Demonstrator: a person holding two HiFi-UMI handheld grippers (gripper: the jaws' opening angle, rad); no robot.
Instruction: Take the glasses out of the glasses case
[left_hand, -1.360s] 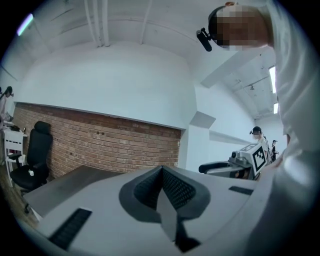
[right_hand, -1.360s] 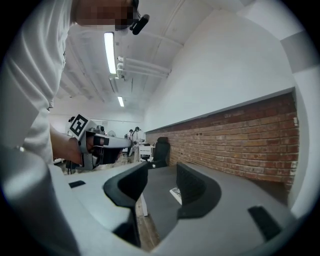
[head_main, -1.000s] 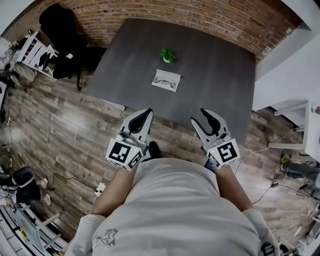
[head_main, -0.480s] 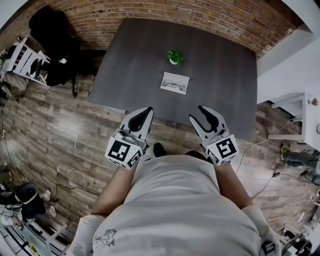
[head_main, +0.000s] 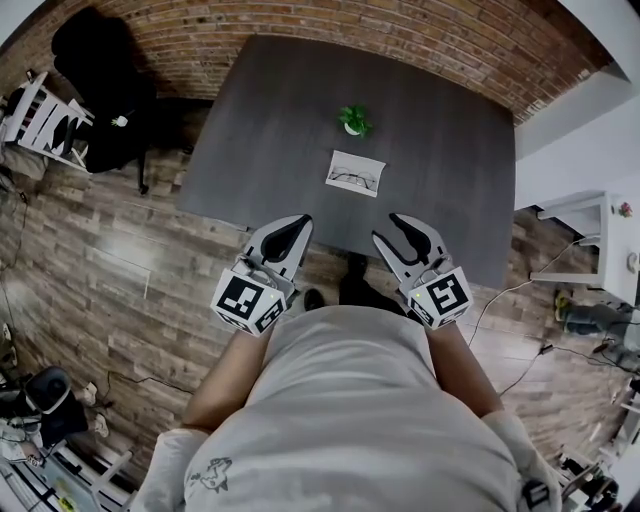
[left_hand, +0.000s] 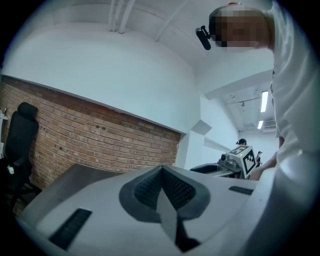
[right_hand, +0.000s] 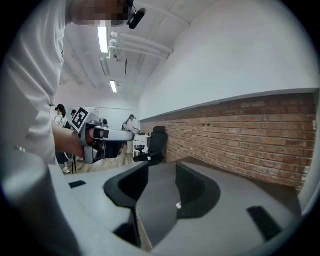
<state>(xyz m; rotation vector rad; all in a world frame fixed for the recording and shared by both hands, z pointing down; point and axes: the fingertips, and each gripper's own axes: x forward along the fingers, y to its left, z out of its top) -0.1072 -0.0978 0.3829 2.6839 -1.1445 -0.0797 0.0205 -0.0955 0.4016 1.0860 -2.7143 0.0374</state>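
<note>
Dark grey table (head_main: 440, 150) stands against a brick wall (head_main: 300, 25) on a wood-plank floor (head_main: 120, 250), with a black chair (head_main: 95, 60) at the far left corner. We see the glasses case (head_main: 372, 165) as a pale, flat rectangle near the table's middle. Its long axis runs left to right across the head view and dips slightly toward the right. Dark, thin-framed glasses (head_main: 355, 179) lie on it along the same axis, and a small green plant (head_main: 353, 120) stands just beyond it. We hold both grippers at the near table edge, well apart from the case. The left gripper (head_main: 296, 222) has its pads pressed together on nothing. The right gripper (head_main: 396, 226) is spread wide and empty, with bare tabletop showing between its jaws.
</note>
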